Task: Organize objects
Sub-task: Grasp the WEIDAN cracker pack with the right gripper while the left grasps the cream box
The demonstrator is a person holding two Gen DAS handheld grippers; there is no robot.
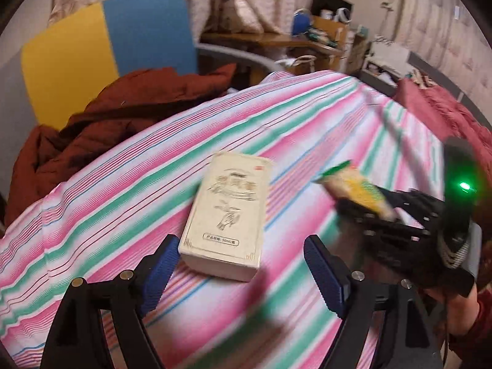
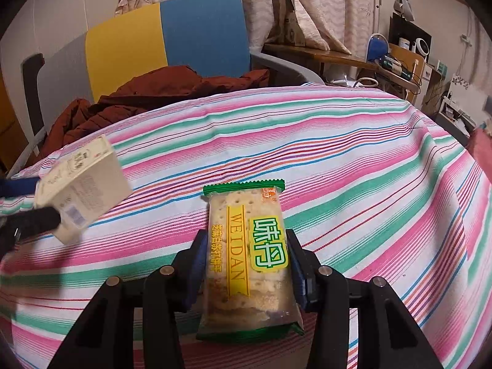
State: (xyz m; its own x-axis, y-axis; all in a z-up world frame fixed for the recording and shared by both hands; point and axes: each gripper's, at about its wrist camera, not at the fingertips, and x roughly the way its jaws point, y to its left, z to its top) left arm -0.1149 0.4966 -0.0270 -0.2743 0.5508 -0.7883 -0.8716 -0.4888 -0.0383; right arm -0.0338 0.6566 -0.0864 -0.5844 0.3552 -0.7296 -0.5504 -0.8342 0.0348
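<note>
A cream carton box (image 1: 226, 215) lies flat on the striped bed sheet (image 1: 123, 190). My left gripper (image 1: 240, 243) is open wide, its blue pads (image 1: 160, 264) standing on either side of the box's near end with a gap on the right side. From the right wrist view the same box (image 2: 80, 181) shows at the far left beside the left gripper's black finger (image 2: 30, 218). My right gripper (image 2: 246, 261) is shut on a green and yellow cracker packet (image 2: 246, 246), pads pressing its long sides, just above the sheet. The left wrist view shows that packet (image 1: 356, 187) blurred.
A brown-red jacket (image 2: 160, 92) is heaped at the bed's far left edge against a yellow and blue chair (image 2: 172, 30). A cluttered wooden desk (image 2: 338, 55) stands behind. A red blanket (image 1: 436, 107) lies at the right. A person's hand (image 1: 455, 301) holds the right gripper.
</note>
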